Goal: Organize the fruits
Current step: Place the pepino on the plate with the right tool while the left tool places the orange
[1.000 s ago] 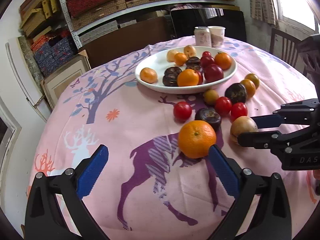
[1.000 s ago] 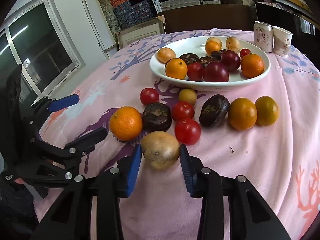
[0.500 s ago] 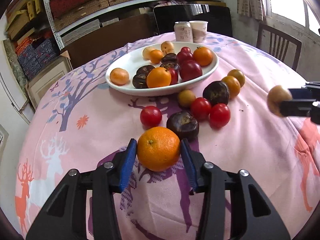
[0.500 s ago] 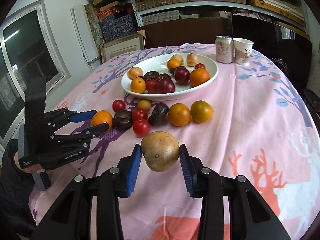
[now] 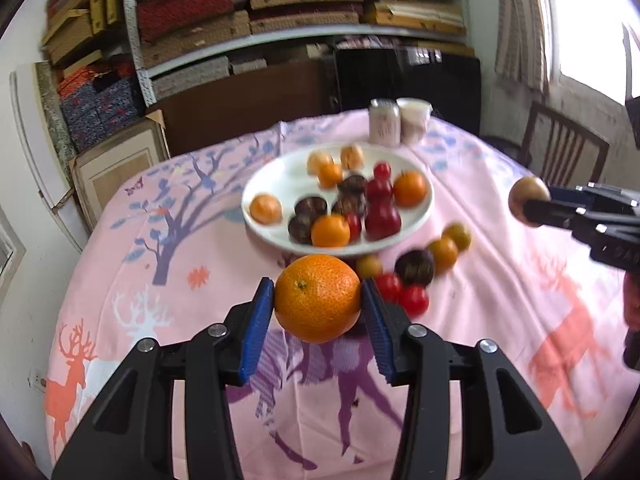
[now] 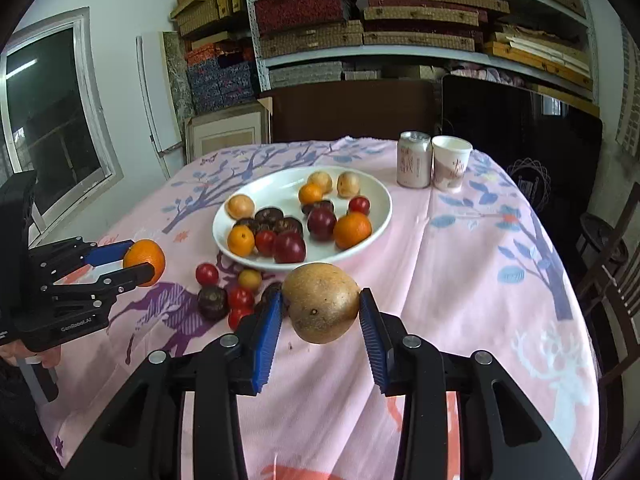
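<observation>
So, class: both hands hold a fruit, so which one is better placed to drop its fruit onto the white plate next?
Probably the left. Its orange, clamped in the left gripper, sits just short of the white plate, while the right gripper holds its brown fruit farther to the side.

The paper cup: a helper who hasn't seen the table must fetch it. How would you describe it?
Find the white plate of fruit on the pink tablecloth, then look past its far rim. Two small containers stand side by side there; the paper cup is the right one, open-topped and tapered, unlike the closed metal can.
</observation>
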